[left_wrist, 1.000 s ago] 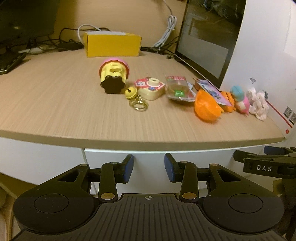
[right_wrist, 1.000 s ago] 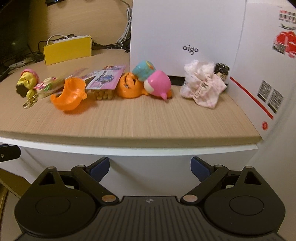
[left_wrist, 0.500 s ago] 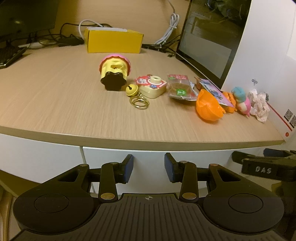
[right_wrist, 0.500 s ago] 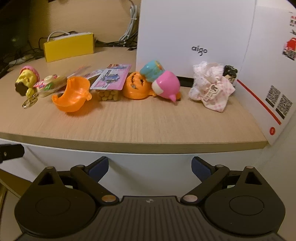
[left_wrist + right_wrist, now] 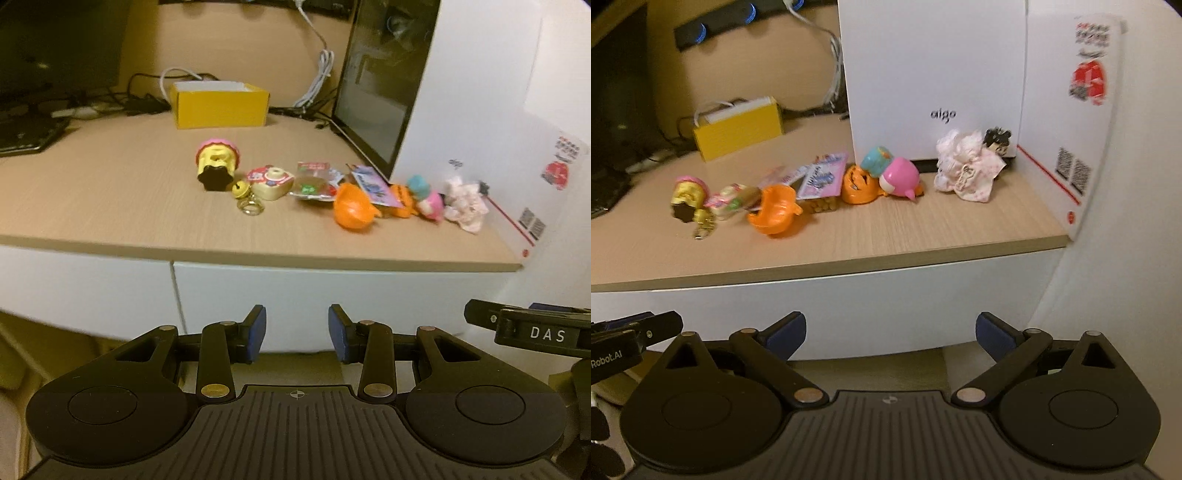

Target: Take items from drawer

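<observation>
A white drawer front sits shut under the wooden desk top. My left gripper hangs in front of it, open with a narrow gap and nothing between its blue pads. My right gripper is open wide before the same white front, also holding nothing. On the desk lies a row of small items: a pink and yellow toy, a bell keyring, a snack packet, an orange shell, a pink figure and a cloth doll.
A tall white box stands right behind the items at the desk's right end. A yellow box, cables and a dark monitor are at the back. Part of the right gripper's body shows low on the right.
Both grippers have drawn back from the desk, so more of the white drawer front shows. The items on the desk have not moved, and both jaws keep their openings.
</observation>
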Action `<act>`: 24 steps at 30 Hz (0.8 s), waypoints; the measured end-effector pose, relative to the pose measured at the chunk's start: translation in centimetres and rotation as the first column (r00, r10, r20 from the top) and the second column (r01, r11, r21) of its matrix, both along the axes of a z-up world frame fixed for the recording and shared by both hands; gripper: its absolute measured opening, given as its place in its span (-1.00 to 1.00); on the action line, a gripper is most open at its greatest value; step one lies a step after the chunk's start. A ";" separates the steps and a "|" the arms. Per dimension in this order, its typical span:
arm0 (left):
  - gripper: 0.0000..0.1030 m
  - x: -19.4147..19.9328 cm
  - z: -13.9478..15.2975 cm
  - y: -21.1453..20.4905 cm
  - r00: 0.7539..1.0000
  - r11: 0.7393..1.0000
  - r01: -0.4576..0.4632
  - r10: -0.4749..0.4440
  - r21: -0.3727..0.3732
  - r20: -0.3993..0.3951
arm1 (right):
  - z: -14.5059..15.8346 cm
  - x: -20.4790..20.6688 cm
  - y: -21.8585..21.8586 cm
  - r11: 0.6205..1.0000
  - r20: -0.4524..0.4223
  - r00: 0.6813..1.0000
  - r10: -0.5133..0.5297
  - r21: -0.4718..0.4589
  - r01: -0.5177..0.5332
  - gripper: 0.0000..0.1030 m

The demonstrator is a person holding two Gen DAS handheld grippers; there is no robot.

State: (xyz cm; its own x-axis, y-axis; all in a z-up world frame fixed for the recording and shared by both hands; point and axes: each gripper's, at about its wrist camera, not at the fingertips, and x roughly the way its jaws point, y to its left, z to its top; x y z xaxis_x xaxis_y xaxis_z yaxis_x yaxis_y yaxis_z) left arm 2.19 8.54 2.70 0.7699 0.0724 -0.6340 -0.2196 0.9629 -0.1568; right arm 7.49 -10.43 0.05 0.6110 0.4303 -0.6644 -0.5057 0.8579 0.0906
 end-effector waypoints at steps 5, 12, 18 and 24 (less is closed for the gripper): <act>-0.21 -3.0 0.3 -2.5 0.998 0.998 -0.036 0.033 0.048 0.056 | 1.3 -2.1 -3.4 0.998 0.035 0.999 -0.008 0.059 0.006 0.98; -0.33 -4.3 0.4 -5.1 0.997 0.993 -0.065 0.061 0.094 0.044 | 1.3 -3.3 -5.8 0.998 0.115 0.992 0.043 0.031 -0.047 0.98; -0.67 -4.1 0.1 -7.4 0.997 0.991 -0.067 0.062 0.114 0.048 | 0.8 -3.2 -7.0 0.995 0.077 0.994 0.083 0.040 -0.086 0.99; -0.71 -4.2 0.6 -9.5 0.998 0.994 -0.026 0.019 0.106 0.067 | 0.7 -3.9 -7.5 0.993 0.094 0.990 0.100 0.058 -0.106 0.99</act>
